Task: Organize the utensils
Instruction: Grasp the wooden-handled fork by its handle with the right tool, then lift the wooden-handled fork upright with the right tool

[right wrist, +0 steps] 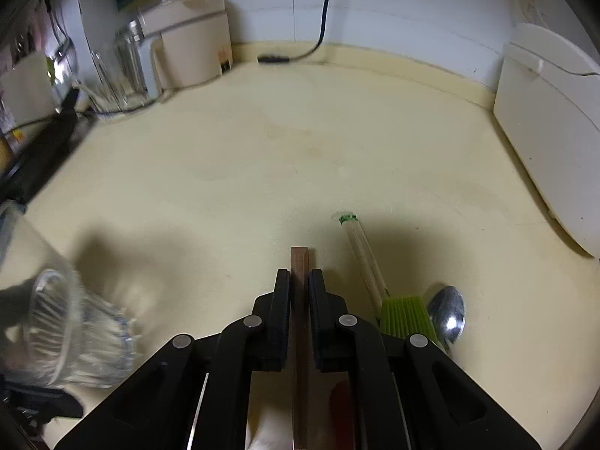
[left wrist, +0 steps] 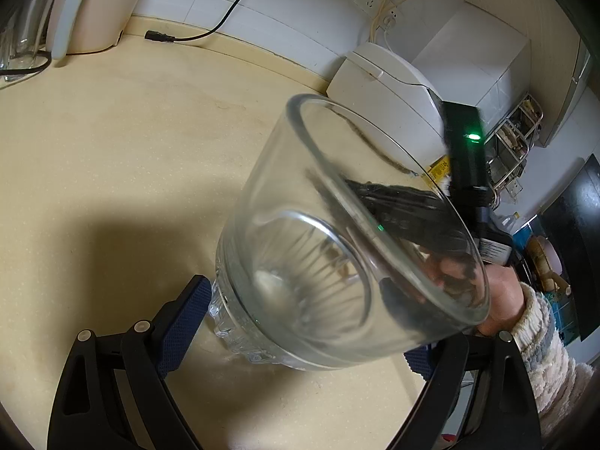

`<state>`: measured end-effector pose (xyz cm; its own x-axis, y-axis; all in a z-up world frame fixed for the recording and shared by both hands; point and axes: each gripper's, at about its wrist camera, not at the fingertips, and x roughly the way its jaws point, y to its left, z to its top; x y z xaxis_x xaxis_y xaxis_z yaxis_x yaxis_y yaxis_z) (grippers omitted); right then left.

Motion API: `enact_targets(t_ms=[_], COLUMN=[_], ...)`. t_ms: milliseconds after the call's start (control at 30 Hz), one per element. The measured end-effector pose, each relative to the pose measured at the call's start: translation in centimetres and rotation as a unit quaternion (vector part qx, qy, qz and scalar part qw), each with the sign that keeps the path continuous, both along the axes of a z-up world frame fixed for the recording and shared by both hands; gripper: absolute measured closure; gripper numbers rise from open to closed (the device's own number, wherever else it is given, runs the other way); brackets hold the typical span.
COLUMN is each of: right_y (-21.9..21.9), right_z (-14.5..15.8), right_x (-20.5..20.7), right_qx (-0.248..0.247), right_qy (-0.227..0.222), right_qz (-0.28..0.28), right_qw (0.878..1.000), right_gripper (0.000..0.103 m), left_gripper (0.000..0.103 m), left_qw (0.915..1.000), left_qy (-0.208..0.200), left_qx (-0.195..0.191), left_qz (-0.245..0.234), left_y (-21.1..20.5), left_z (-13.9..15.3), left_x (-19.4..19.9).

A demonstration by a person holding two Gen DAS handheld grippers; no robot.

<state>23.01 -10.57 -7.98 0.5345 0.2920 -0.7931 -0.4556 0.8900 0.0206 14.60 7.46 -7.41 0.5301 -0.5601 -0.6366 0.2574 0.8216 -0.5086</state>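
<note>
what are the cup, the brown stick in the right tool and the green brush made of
Cup: clear glass, see-through with bright rim glints and a ribbed, faceted base.
Brown stick: looks like dark wood, matte and square-ended; possibly chopsticks.
Green brush: bristles look like soft silicone, lime and matte; the handle is clear plastic or acrylic, hard to tell.

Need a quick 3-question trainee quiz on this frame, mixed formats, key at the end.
1. True or false: the right gripper is shut on the brown wooden stick.
2. What does the left gripper hold? A) spoon B) glass cup C) black cable
3. Fill in: the green silicone brush lies on the counter between the gripper and the metal ____.

Key: 1 true; 2 B; 3 spoon.
</note>
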Motion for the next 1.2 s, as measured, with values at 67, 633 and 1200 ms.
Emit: enact_targets(t_ms=[67,633,1200], right_y=[-0.6,-6.2,-9.3], right_z=[1.1,12.5,15.1], right_x=[-0.7,-12.3,-14.8], right_qx=[0.018,0.136,0.171], right_qy=[-0.015,-0.205,-0.234], right_qz=[-0.002,-0.041,-0.067], right_qw=[1.0,0.968,0.955], right_gripper=[0.094,0.093,0.093], left_gripper=[0.01,0.01,0.01], left_qw=[1.0,1.0,1.0], left_qy=[0.0,0.0,0.0], left_qx=[0.0,0.002,0.002], left_qz=[0.0,0.0,0.0], left_y=[0.0,-0.1,0.0], left_z=[0.0,0.0,-0.1], left_x=[0.0,0.0,0.1])
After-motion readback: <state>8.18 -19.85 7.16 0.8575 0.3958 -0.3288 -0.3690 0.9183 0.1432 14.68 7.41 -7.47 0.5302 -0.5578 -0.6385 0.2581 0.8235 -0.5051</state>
